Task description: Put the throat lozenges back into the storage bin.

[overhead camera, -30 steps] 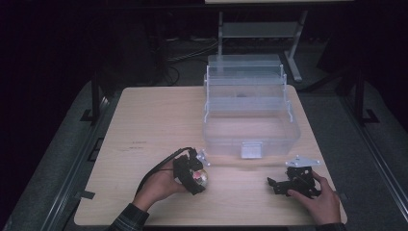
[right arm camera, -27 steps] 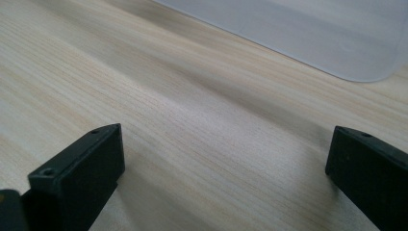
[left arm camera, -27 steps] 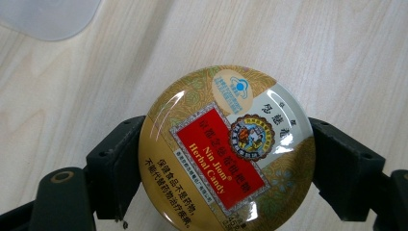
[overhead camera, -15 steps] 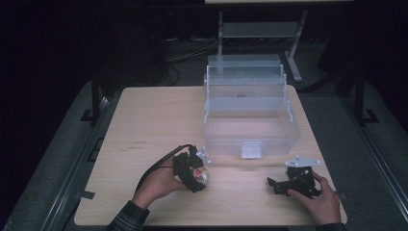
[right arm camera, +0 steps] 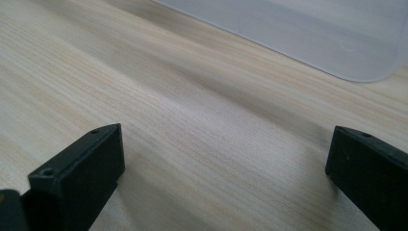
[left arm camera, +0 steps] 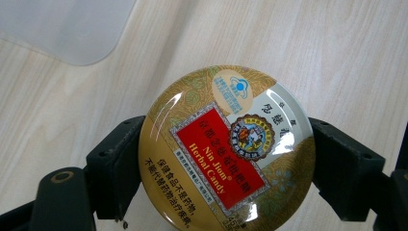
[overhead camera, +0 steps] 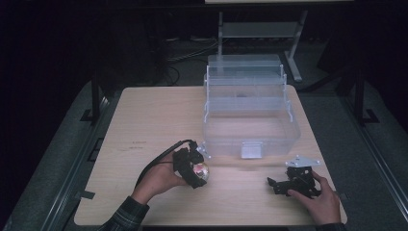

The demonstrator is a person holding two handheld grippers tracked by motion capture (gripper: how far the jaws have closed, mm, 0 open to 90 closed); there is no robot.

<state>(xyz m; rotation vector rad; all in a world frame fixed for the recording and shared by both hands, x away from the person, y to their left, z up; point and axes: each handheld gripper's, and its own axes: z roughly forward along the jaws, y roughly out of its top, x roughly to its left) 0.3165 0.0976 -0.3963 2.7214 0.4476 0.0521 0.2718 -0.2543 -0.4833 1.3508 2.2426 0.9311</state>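
Note:
A round gold candy tin (left arm camera: pixel 226 149) with a red "Nin Jiom Herbal Candy" label sits between both black jaws of my left gripper (left arm camera: pixel 226 163), which is shut on its rim. In the high view that tin (overhead camera: pixel 201 170) is at the table's front, left of centre, held in my left gripper (overhead camera: pixel 191 168) just above the wood. My right gripper (overhead camera: pixel 276 184) rests low at the front right, its jaws wide apart and open with nothing between them; its fingers (right arm camera: pixel 82 168) frame bare wood.
A clear plastic storage box (overhead camera: pixel 250 130) with its lid raised stands at the table's centre right, its front corner (right arm camera: pixel 365 57) just beyond my right gripper. The light wooden table (overhead camera: pixel 144 125) is bordered by dark floor, with a metal stand (overhead camera: pixel 260 29) behind.

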